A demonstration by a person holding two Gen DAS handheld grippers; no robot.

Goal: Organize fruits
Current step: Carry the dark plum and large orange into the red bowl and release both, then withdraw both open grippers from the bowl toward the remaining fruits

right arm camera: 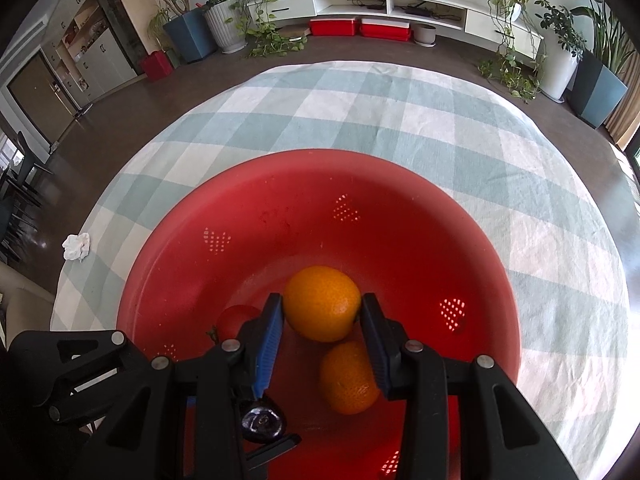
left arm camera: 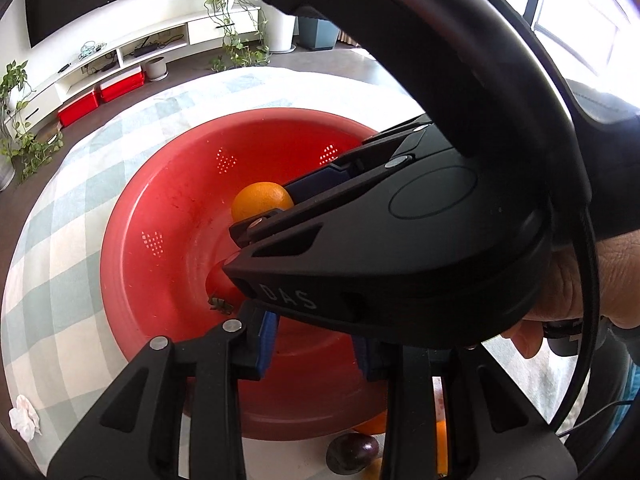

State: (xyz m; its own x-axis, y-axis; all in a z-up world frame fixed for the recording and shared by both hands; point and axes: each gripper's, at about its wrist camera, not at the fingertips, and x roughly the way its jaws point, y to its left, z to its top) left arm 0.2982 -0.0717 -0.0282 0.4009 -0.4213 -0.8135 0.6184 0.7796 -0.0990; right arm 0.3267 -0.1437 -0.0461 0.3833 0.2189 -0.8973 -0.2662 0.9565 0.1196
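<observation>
— What's in the bowl (right arm camera: 192, 240)?
— It's red, with perforated patches. One orange (right arm camera: 322, 303) sits near its middle, another orange (right arm camera: 347, 378) just below it, a tomato (right arm camera: 236, 318) to the left, and a dark plum (right arm camera: 262, 422) at the near edge.

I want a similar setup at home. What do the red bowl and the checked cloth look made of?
Red bowl: probably moulded plastic, dull sheen, light glowing through punched drain holes. Checked cloth: woven fabric, matte, with creases and wrinkles.
</observation>
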